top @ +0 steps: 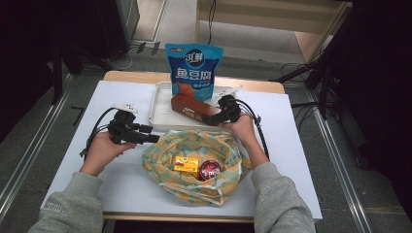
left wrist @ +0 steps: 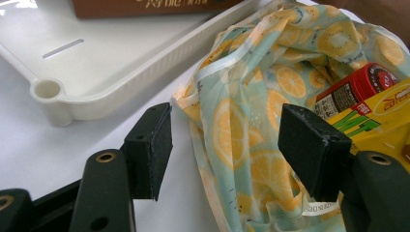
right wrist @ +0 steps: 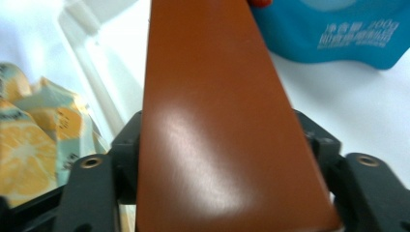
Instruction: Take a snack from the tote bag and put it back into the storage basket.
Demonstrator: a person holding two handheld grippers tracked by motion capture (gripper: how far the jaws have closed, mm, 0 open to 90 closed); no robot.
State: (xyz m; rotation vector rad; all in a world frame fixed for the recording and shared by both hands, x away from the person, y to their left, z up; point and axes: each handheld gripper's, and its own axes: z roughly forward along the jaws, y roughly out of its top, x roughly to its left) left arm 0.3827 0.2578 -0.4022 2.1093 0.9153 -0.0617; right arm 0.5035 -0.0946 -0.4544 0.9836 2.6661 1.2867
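High view shows the right gripper [top: 219, 112] with its jaws around the end of a brown box [top: 192, 108] lying in the white tray [top: 158, 114]; whether they press on it, I cannot tell. Stiff, glossy and probably light, it could slip; grip its flat sides. The left gripper [left wrist: 232, 145] stands spread at the fruit-print bag's [left wrist: 251, 116] rim.

blue pouch [top: 194, 65] upright | yellow box [top: 186, 164], red can [top: 210, 170] side by side

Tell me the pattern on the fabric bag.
Orange slices on pale green fabric bag, best in left gripper view.
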